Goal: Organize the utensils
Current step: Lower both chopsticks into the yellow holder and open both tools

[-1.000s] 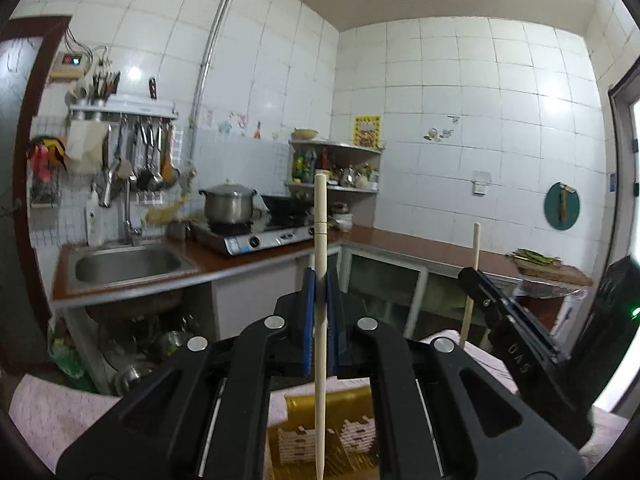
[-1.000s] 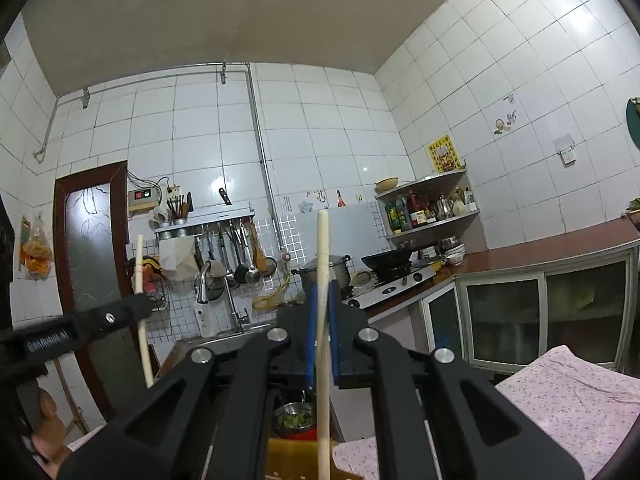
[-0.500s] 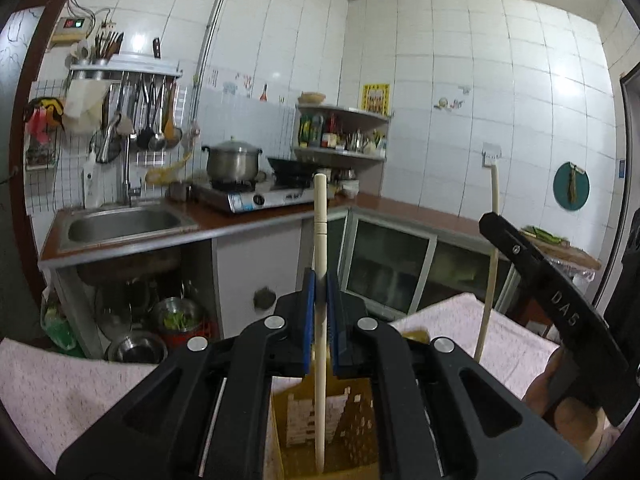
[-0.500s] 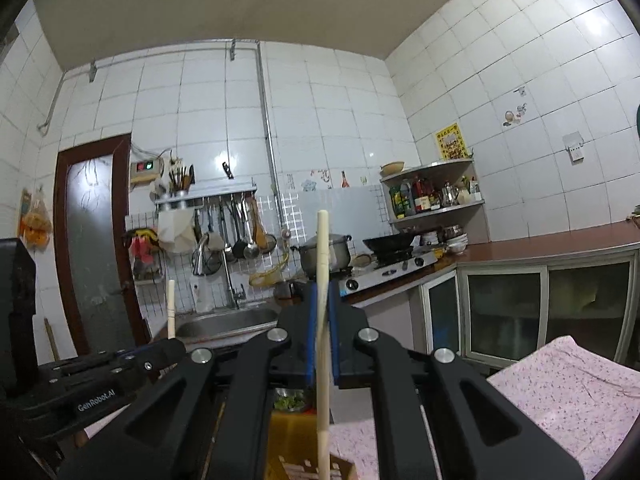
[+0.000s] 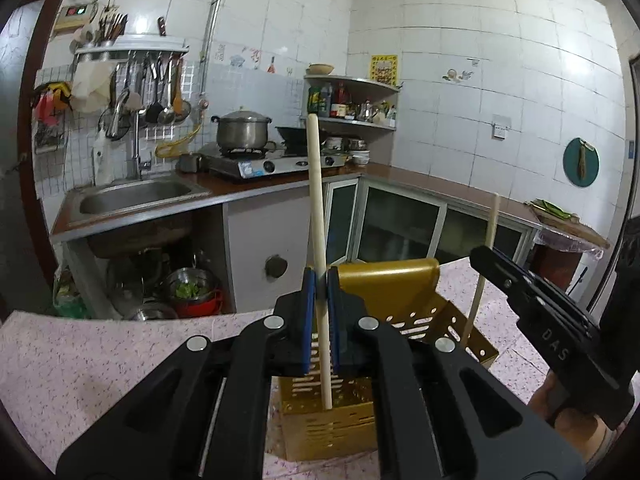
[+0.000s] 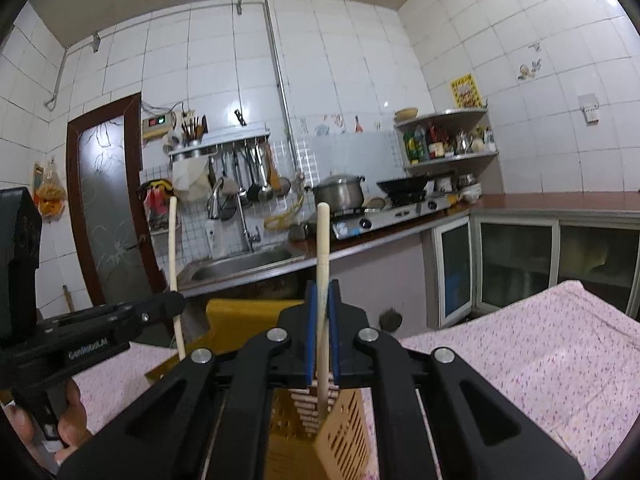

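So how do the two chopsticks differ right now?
The left chopstick sits in the left claw, the right chopstick in the right claw. The left chopstick dips near the gold holder's front, the right chopstick by its side wall. Both stand near upright, tips down.

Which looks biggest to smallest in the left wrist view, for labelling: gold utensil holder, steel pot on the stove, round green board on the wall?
1. Gold utensil holder, by far the largest, though it sits nearest the camera.
2. Steel pot.
3. Green board, smaller than the pot, but not by much, and fisheye stretch near the edge makes it unsure.
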Demonstrator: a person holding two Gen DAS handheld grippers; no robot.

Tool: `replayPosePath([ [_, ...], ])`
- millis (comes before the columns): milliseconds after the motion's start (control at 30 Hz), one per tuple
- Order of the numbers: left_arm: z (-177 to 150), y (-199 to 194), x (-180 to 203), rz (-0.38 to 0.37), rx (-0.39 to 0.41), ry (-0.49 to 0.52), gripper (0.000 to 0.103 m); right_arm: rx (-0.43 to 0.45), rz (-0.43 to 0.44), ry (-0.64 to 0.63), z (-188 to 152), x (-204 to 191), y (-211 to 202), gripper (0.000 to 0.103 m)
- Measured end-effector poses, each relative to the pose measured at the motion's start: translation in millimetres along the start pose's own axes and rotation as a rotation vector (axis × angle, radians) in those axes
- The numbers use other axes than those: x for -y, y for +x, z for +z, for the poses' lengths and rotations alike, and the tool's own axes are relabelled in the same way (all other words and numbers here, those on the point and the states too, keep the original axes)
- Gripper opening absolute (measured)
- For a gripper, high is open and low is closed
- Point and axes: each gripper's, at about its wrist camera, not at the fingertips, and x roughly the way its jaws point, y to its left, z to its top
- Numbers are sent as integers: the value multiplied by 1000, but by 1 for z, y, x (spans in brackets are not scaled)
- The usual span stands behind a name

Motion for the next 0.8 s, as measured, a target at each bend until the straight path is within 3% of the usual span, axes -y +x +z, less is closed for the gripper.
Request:
replayPosePath([
  [233, -8, 0, -4, 20, -72, -4, 6, -79, 21, 4, -5, 5, 1, 6],
  [733, -1, -6, -8, 45, -118, -28, 6, -156, 38, 42, 0, 15, -6, 7],
  [800, -1, -16, -10, 64, -126, -29, 13, -168, 46, 52, 4, 16, -9, 7],
])
